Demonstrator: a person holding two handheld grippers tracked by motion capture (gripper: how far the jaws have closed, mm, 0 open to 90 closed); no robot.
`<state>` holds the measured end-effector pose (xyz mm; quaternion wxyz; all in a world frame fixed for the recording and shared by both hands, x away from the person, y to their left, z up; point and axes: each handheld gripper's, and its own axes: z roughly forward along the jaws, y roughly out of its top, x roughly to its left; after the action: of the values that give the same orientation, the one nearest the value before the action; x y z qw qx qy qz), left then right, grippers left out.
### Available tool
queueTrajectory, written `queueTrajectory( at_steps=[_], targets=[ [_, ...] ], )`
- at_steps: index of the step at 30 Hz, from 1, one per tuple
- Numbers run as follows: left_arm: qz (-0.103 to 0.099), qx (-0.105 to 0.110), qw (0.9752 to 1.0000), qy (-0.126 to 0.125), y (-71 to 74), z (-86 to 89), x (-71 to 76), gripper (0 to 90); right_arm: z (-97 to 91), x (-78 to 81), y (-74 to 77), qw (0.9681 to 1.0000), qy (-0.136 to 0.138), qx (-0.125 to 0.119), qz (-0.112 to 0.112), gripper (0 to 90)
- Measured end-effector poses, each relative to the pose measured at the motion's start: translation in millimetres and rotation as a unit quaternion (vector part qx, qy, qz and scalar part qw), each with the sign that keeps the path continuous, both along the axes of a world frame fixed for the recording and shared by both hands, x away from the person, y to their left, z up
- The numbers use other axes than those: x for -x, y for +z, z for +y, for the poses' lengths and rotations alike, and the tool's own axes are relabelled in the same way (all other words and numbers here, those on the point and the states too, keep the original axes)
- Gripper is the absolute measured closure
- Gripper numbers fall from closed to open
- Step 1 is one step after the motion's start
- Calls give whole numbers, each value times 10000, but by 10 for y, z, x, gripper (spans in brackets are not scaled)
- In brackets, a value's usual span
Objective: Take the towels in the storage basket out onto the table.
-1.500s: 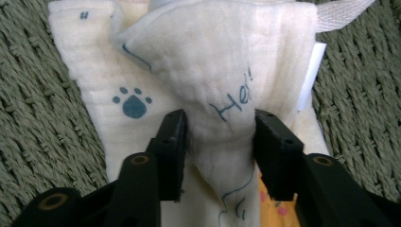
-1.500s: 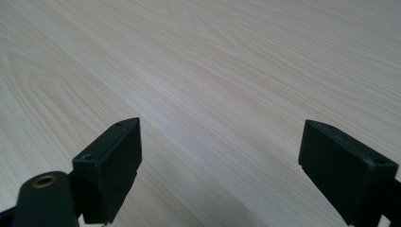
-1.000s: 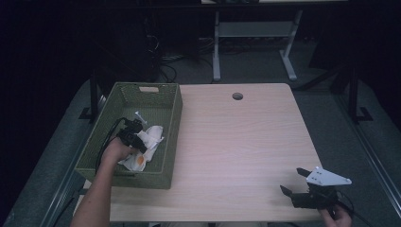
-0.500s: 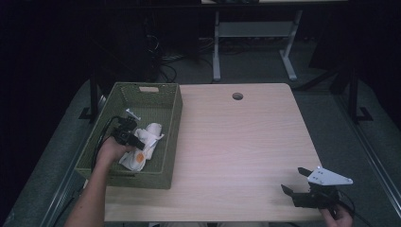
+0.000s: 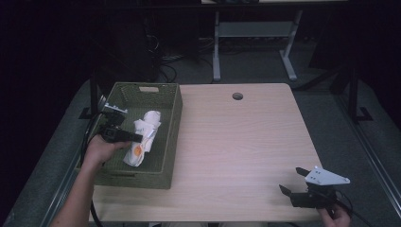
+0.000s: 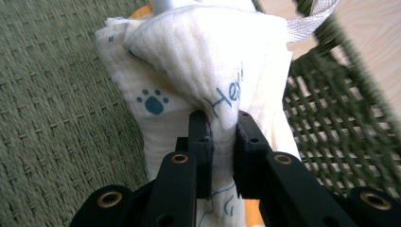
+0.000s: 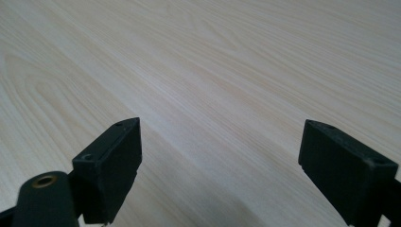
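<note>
Cloth (image 6: 189,90) pinched at a fold by clenched left tongs (image 6: 222,130) for lifting from basket (image 5: 170,142); right tongs (image 7: 220,163) released, idle over tabletop (image 7: 236,56).

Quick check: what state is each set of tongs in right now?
Left tongs: closed on the white printed cloth, over the green woven basket.
Right tongs: open, holding nothing, over the light wooden table.
</note>
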<state>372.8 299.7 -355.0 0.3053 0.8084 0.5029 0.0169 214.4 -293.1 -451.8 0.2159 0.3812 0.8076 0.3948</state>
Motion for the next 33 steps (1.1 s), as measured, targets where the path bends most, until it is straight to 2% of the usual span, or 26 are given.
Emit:
queueTrajectory(
  at_steps=[3,4,5,6,7,16,19,21,27,33],
  targets=[
    [-72,217,9997,25,47,51,53,799,19,1,5,10000,32,34,-27,139],
    [-91,349,9993,43,64,54,65,799,28,6,8,10000,22,-1,-10,138],
    [-91,349,9993,43,64,54,65,799,28,6,8,10000,22,-1,-10,138],
    [-180,475,9987,46,94,67,81,799,24,-2,8,10000,1,9,-12,139],
    [-178,541,9984,30,103,72,84,799,18,-12,5,10000,-9,-7,-45,138],
    [-209,689,9974,87,127,124,100,799,-1,-10,17,9999,-48,-47,-83,139],
    [-235,801,9965,77,140,124,103,799,-10,-7,18,9999,-75,-73,-94,138],
    [-267,983,9948,81,157,117,107,799,-12,-9,18,9999,-82,-71,-101,139],
    [-323,992,9945,15,187,108,117,799,-18,6,31,9998,-127,-106,-86,139],
    [-359,1112,9931,32,234,166,155,799,-29,10,36,9997,-137,-150,-136,139]
  ],
)
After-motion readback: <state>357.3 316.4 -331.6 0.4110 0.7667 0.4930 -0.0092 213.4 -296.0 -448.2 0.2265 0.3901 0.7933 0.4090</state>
